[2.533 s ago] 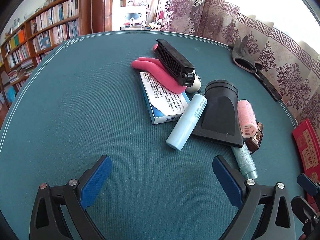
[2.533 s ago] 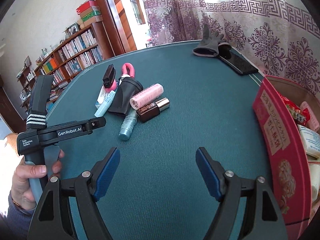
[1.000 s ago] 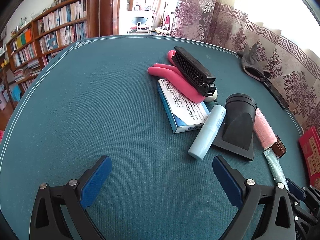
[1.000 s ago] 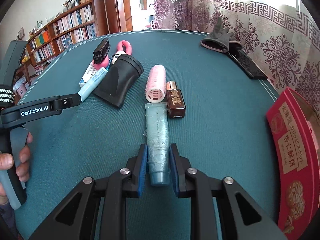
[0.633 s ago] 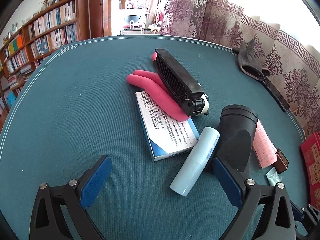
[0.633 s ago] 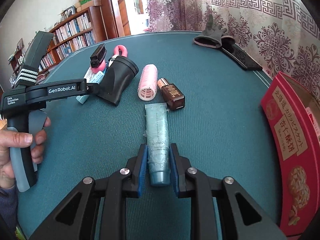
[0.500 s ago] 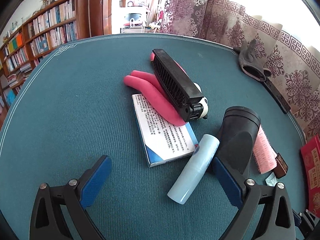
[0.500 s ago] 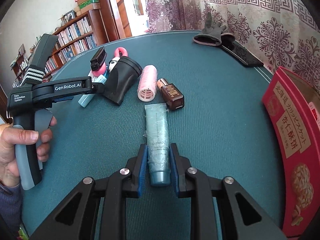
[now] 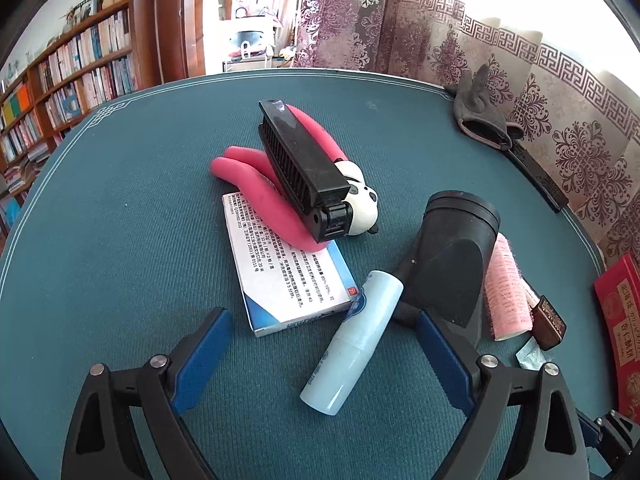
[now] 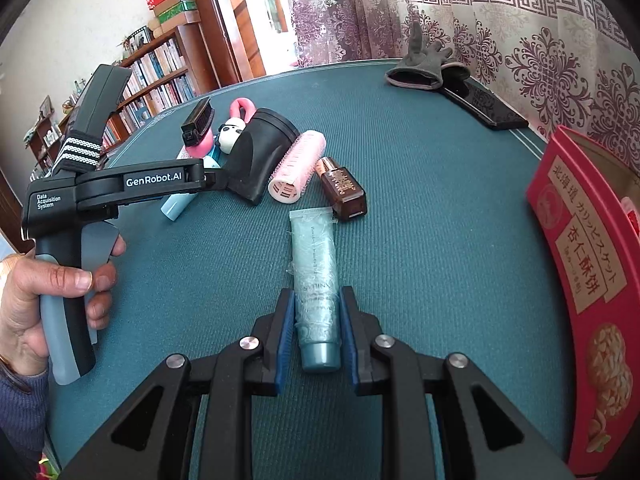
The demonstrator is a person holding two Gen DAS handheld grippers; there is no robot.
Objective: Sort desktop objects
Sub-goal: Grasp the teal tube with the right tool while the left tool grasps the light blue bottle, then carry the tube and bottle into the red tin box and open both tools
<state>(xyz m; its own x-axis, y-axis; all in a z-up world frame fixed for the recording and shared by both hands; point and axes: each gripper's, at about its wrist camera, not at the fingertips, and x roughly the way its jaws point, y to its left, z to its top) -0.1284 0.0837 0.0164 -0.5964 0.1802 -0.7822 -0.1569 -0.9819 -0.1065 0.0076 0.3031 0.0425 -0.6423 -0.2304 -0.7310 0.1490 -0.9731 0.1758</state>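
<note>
The teal plastic cream tube lies lengthwise on the green felt table, clamped near its cap between the blue pads of the right gripper.

The left gripper hovers with its jaws spread wide over a pale blue cylindrical bottle, which lies between a white-and-blue printed box and a black hair-dryer nozzle. A pink hair roller and a small brown glass bottle lie just beyond the tube's crimped end. A red biscuit box stands at the right.
</note>
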